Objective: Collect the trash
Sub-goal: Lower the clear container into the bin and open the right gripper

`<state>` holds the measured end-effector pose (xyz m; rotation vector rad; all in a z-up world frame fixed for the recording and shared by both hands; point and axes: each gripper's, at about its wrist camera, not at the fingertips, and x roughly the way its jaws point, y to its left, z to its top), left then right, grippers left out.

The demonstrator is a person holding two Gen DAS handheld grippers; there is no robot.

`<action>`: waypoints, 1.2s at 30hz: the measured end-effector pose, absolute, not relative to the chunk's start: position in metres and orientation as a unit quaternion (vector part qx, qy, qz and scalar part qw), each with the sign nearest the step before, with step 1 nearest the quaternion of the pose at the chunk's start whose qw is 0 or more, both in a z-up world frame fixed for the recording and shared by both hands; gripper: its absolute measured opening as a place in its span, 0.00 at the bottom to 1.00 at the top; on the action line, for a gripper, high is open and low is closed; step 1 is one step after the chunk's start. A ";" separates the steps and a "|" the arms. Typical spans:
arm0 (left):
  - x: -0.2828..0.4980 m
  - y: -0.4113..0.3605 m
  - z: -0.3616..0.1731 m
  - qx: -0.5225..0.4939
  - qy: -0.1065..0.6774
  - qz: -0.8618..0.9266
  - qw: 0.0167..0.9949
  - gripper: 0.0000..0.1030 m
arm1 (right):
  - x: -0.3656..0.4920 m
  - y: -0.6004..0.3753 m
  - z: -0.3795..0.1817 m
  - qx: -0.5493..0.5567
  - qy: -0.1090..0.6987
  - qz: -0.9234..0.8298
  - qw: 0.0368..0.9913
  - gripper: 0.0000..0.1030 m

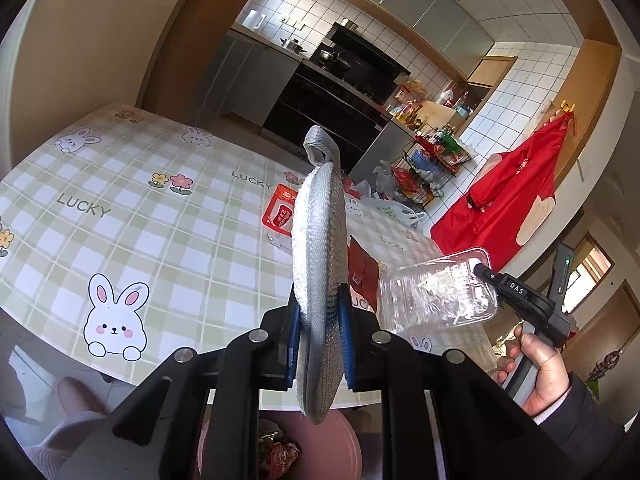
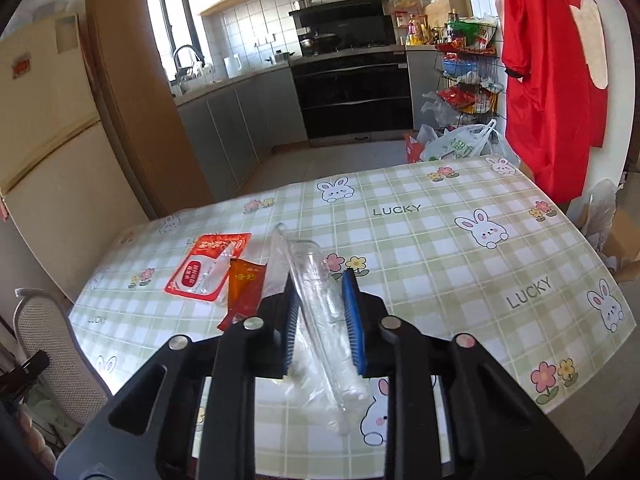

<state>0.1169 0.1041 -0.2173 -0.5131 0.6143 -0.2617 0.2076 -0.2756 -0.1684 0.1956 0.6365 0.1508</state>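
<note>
My left gripper (image 1: pixel 320 300) is shut on a grey and white woven cloth pad (image 1: pixel 320 240) with a hanging loop, held upright above the table edge. My right gripper (image 2: pixel 322 284) is shut on a clear plastic clamshell box (image 2: pixel 320 300); the box also shows in the left wrist view (image 1: pixel 436 292), held in the air to the right. A red and white wrapper (image 2: pixel 208 268) and an orange sachet (image 2: pixel 242 292) lie on the table (image 2: pixel 440 240). A pink bin (image 1: pixel 344 448) with crumpled wrappers stands below the left gripper.
The table has a green checked cloth with rabbits. A red apron (image 2: pixel 548 80) hangs on the wall to the right. A woven chair (image 2: pixel 52 352) stands at the table's left end. Plastic bags (image 2: pixel 460 144) and a wire rack sit beyond the table.
</note>
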 end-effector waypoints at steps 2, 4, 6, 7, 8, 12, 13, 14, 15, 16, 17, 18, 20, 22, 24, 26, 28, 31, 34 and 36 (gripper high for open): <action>0.111 0.103 -0.212 -0.246 0.293 -0.127 0.915 0.16 | 0.196 -0.280 -0.163 0.101 0.308 0.081 0.942 0.20; 0.106 0.101 -0.208 -0.242 0.291 -0.129 0.917 0.16 | 0.184 -0.283 -0.156 0.102 0.300 0.085 0.945 0.20; 0.100 0.100 -0.204 -0.236 0.290 -0.129 0.918 0.16 | 0.173 -0.285 -0.150 0.105 0.292 0.091 0.946 0.20; 0.096 0.099 -0.202 -0.234 0.290 -0.130 0.919 0.17 | 0.167 -0.286 -0.146 0.109 0.290 0.095 0.946 0.20; 0.093 0.098 -0.199 -0.230 0.289 -0.130 0.920 0.17 | 0.163 -0.285 -0.143 0.111 0.289 0.100 0.946 0.20; 0.079 0.098 -0.191 -0.218 0.286 -0.125 0.925 0.17 | 0.142 -0.277 -0.127 0.098 0.286 0.125 0.945 0.20; 0.076 0.099 -0.189 -0.218 0.285 -0.123 0.925 0.17 | 0.136 -0.273 -0.123 0.092 0.286 0.132 0.945 0.20; 0.072 0.099 -0.188 -0.218 0.284 -0.121 0.926 0.17 | 0.129 -0.269 -0.121 0.085 0.288 0.138 0.944 0.20; 0.069 0.100 -0.187 -0.219 0.282 -0.120 0.926 0.17 | 0.124 -0.264 -0.118 0.076 0.290 0.144 0.943 0.20; 0.066 0.102 -0.186 -0.220 0.281 -0.119 0.927 0.17 | 0.119 -0.259 -0.116 0.067 0.291 0.149 0.943 0.20; 0.063 0.102 -0.185 -0.220 0.279 -0.119 0.927 0.17 | 0.113 -0.252 -0.115 0.056 0.295 0.156 0.941 0.20; 0.059 0.102 -0.184 -0.219 0.278 -0.119 0.928 0.17 | 0.108 -0.246 -0.114 0.045 0.300 0.161 0.939 0.20; 0.053 0.103 -0.182 -0.217 0.275 -0.120 0.929 0.17 | 0.099 -0.233 -0.113 0.020 0.309 0.172 0.935 0.20; 0.047 0.104 -0.181 -0.218 0.273 -0.120 0.929 0.17 | 0.092 -0.222 -0.114 0.008 0.319 0.182 0.930 0.20; 0.043 0.106 -0.180 -0.221 0.272 -0.120 0.929 0.17 | 0.086 -0.213 -0.116 0.003 0.330 0.192 0.924 0.20; 0.038 0.108 -0.180 -0.224 0.269 -0.120 0.929 0.17 | 0.082 -0.203 -0.118 -0.001 0.343 0.202 0.917 0.20; 0.034 0.111 -0.179 -0.225 0.266 -0.121 0.929 0.17 | 0.080 -0.196 -0.119 -0.004 0.350 0.211 0.913 0.20; 0.030 0.114 -0.176 -0.227 0.263 -0.119 0.930 0.17 | 0.077 -0.185 -0.119 -0.016 0.360 0.219 0.907 0.20; 0.026 0.117 -0.176 -0.231 0.262 -0.119 0.929 0.17 | 0.075 -0.179 -0.121 -0.018 0.373 0.230 0.899 0.20; 0.024 0.119 -0.176 -0.232 0.262 -0.119 0.929 0.17 | 0.074 -0.174 -0.124 -0.017 0.382 0.238 0.893 0.20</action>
